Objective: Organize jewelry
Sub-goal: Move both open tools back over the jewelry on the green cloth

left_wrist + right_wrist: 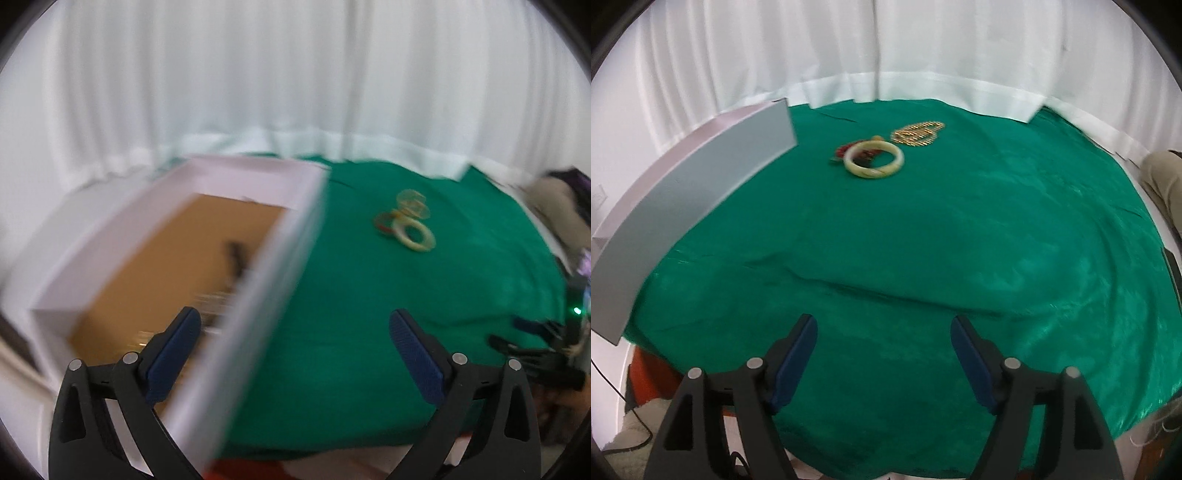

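Both grippers are hanging released, holding nothing: our left gripper (295, 325) is spreading its blue pads wide at the bottom of its frame, one pad over the white box (255, 295), and our right gripper (884, 332) is gaping above the green cloth (960, 240). We are seeing the pale bangle (874, 159) lying at upper centre of the right view, touching a red piece (842, 150), with gold beads (918, 133) just beyond. Blur is hiding the box's contents.
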Demonstrator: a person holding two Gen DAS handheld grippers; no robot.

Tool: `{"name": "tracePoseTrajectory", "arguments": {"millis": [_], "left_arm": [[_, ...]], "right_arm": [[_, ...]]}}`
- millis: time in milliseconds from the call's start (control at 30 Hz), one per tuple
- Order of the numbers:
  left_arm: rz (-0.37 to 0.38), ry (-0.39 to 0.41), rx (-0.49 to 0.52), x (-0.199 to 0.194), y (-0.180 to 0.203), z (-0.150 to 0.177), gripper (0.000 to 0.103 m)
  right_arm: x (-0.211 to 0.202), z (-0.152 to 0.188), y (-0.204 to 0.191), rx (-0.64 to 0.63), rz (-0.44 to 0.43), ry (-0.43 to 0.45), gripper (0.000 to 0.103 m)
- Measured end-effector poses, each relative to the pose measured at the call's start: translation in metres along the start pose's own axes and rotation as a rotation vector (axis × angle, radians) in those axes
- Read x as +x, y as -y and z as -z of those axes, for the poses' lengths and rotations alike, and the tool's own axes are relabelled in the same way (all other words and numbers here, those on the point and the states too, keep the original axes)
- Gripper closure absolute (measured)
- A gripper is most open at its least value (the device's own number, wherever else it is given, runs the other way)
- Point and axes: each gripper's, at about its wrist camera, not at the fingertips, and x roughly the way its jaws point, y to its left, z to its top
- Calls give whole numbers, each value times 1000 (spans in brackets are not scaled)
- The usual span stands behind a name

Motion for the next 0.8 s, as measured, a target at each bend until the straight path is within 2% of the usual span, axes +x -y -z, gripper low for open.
{"name": "tracePoseTrajectory", "arguments": {"millis": [133, 267, 400, 533, 800], "left_arm": [[100, -75, 59, 35, 47, 8, 1], [132, -123, 90, 62, 77, 11, 1], [128, -143, 114, 75, 98, 18, 1], [110, -166, 131, 83, 99, 22, 1], [103, -223, 91, 104, 101, 19, 1]], "right_arm": [[3, 5, 1, -4, -1, -8, 27], [-2, 13, 2, -2, 5, 0, 27], [-4, 16, 7, 15, 25, 16, 27], [-5, 16, 19, 45, 47, 32, 27], [4, 18, 31, 78, 32, 23, 27]]}}
